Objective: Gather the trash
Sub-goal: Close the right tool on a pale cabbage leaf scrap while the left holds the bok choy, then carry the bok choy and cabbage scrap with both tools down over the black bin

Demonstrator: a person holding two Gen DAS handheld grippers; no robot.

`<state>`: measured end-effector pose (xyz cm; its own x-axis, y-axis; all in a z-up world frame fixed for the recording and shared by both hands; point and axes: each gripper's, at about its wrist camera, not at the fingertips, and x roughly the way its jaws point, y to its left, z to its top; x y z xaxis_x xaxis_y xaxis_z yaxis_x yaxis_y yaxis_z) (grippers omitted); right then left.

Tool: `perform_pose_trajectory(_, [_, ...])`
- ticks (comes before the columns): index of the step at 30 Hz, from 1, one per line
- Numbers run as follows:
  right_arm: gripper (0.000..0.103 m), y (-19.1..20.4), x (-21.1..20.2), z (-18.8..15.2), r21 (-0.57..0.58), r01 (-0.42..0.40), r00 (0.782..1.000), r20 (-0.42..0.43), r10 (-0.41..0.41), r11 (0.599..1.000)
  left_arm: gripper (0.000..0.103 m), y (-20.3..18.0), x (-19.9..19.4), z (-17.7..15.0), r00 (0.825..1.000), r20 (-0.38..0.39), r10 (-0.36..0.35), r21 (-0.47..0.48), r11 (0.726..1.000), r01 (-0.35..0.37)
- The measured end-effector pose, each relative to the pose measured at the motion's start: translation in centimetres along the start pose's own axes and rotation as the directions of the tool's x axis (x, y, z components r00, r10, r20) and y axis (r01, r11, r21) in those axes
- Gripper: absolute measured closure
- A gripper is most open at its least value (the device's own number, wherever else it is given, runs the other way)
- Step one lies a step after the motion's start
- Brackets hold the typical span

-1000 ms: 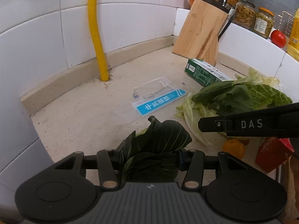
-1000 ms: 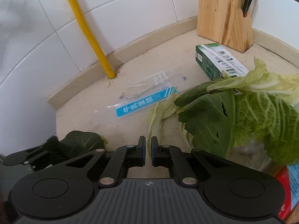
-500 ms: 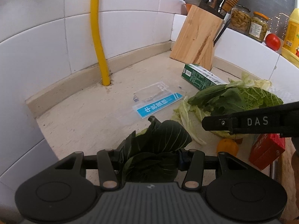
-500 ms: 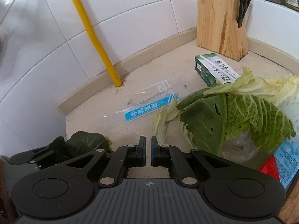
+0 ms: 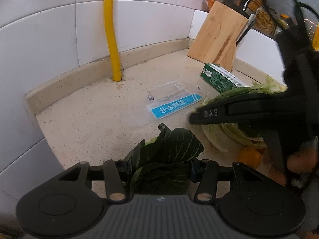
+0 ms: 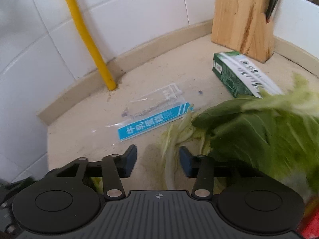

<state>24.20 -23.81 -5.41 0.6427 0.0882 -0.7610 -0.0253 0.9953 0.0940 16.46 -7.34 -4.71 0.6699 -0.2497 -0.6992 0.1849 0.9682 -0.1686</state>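
My left gripper (image 5: 159,169) is shut on a bunch of dark green leaves (image 5: 173,145), held just above the beige counter (image 5: 99,123). My right gripper (image 6: 158,159) hangs low over the counter with its jaws opening. Pale cabbage strands (image 6: 171,139) lie on the counter beneath the gap, and the blue pads (image 6: 130,158) do not touch them. A clear wrapper with a blue strip (image 6: 151,119) (image 5: 173,103) lies flat ahead of both grippers. A green carton (image 6: 241,73) (image 5: 221,77) lies further back. Loose cabbage leaves (image 6: 259,131) are heaped at the right.
A wooden knife block (image 5: 217,39) (image 6: 241,20) stands in the back corner. A yellow pipe (image 5: 112,29) rises from the counter by the tiled wall. An orange fruit (image 5: 249,156) sits under the cabbage, and a red packet (image 6: 311,223) shows at the lower right.
The right gripper's jaws have gone from shut to apart, and it has moved forward and down over the pale cabbage strands. The left gripper keeps its hold on the dark leaves.
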Motion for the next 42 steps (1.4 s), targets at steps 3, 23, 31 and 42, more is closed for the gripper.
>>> perform_pose_trajectory(3, [0.087, 0.0, 0.7, 0.4, -0.019, 0.055, 0.998, 0.007, -0.055, 0.998, 0.06, 0.0, 0.0, -0.1, 1.0, -0.002, -0.006, -0.004, 1.0, 0.006])
perform_pose_trajectory(23, [0.096, -1.5, -8.2, -0.7, 0.137, -0.221, 0.971, 0.119, 0.206, 0.965, 0.06, -0.2, -2.7, 1.5, 0.996, 0.071, -0.051, 0.01, 0.999, 0.05])
perform_pose_trajectory(31, [0.096, 0.3, -9.3, -0.3, 0.101, -0.246, 0.962, 0.143, 0.231, 0.964, 0.06, 1.0, -4.4, 1.8, 0.994, 0.108, -0.017, -0.002, 1.0, 0.018])
perform_pose_trajectory(42, [0.096, 4.8, -9.3, 0.1, 0.008, -0.309, 0.944, 0.124, 0.306, 0.951, 0.06, 4.3, -7.3, 1.3, 0.985, 0.158, 0.069, -0.07, 0.996, -0.058])
